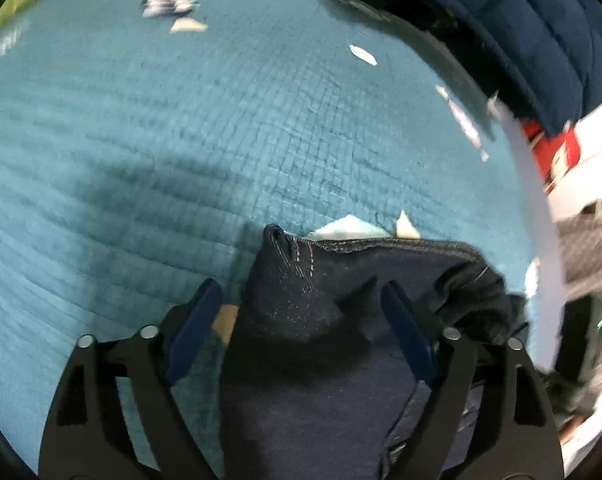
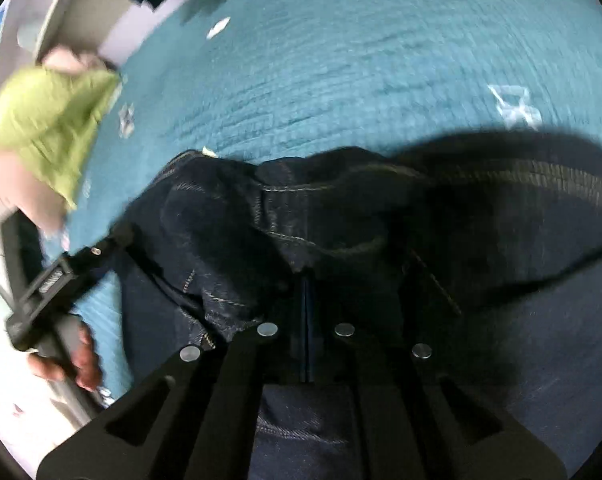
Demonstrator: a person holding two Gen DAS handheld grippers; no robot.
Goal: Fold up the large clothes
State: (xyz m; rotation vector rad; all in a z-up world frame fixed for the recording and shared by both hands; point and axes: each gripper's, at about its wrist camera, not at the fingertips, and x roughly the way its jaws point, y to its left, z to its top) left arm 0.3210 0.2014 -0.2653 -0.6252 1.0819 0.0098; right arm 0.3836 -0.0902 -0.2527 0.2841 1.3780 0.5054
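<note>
Dark blue jeans [image 1: 313, 320] lie on a teal quilted bedspread [image 1: 181, 140]. In the left wrist view my left gripper [image 1: 301, 300] is open, its blue-padded fingers standing either side of a raised fold at the jeans' stitched edge, not closed on it. In the right wrist view the jeans [image 2: 341, 216] bunch up with the waistband and seams showing. My right gripper [image 2: 307, 280] is shut on the denim there. The left gripper's body and the hand holding it [image 2: 69, 280] show at the left of the right wrist view.
Small white scraps [image 1: 363, 55] and a patterned piece [image 1: 169, 4] lie on the bedspread. A dark blue padded garment [image 1: 521, 32] hangs at the upper right. A red box [image 1: 553, 152] sits beyond the bed's right edge. A person's green sleeve [image 2: 49, 128] is at left.
</note>
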